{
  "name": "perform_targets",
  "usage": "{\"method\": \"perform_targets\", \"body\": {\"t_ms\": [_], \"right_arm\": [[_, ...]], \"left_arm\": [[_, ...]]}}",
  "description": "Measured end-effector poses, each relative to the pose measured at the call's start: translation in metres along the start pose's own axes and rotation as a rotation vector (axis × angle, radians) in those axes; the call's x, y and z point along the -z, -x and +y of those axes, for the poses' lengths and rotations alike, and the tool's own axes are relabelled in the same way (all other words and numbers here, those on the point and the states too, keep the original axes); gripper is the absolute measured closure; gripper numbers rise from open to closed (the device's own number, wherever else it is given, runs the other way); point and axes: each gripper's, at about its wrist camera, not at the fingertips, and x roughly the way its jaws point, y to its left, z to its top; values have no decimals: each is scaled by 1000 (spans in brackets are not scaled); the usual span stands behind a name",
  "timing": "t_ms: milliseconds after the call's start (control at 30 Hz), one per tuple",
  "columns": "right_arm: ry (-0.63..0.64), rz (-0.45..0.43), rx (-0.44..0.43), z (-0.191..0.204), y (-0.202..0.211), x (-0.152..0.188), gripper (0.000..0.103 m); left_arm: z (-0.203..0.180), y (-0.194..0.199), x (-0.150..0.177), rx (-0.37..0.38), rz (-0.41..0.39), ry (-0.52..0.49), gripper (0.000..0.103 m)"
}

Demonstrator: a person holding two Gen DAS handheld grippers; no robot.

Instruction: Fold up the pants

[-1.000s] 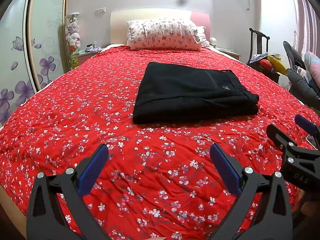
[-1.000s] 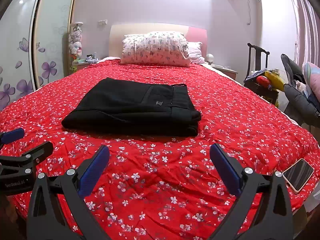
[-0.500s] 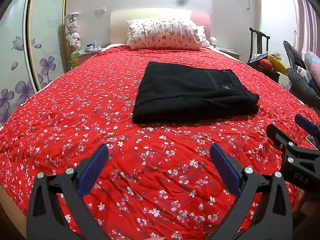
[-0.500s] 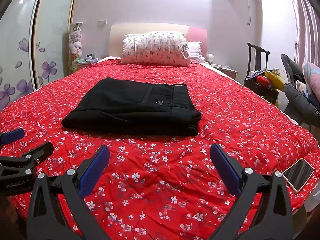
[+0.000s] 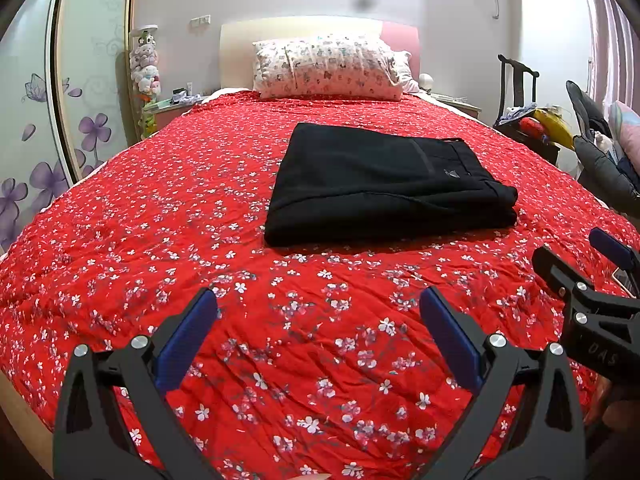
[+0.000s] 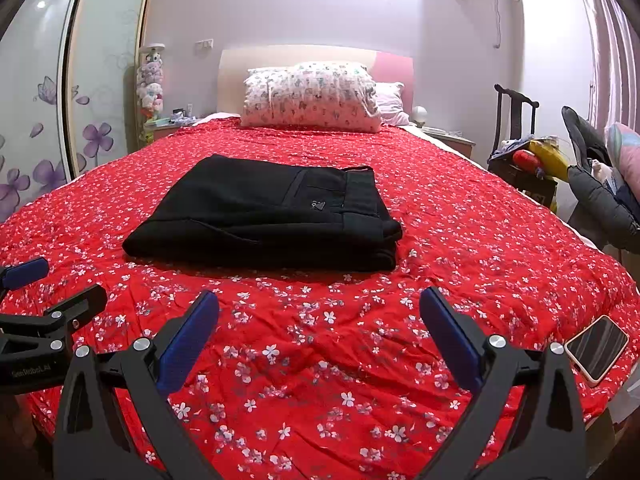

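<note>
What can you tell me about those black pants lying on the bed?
The pants are plain black, of a thick, soft-looking cloth, folded into a neat flat rectangle several layers deep. The waistband end points to the right, with a pocket seam and a small pale logo on top. They lie flat in the middle of the red flowered bedspread, short of the pillow. Only the bedspread touches them; both tools are open and hover clear of them.

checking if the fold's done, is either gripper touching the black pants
Apart. In the right wrist view, bare red bedspread lies between the open right gripper and the pants; the left gripper likewise.
</note>
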Motion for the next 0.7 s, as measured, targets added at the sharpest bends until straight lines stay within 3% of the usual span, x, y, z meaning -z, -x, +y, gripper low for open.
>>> {"method": "perform_targets", "body": {"t_ms": [700], "right_arm": [[-4,5,0,1,-1,2,1]], "left_arm": [[2,0,1,0,0,-7,2]]}}
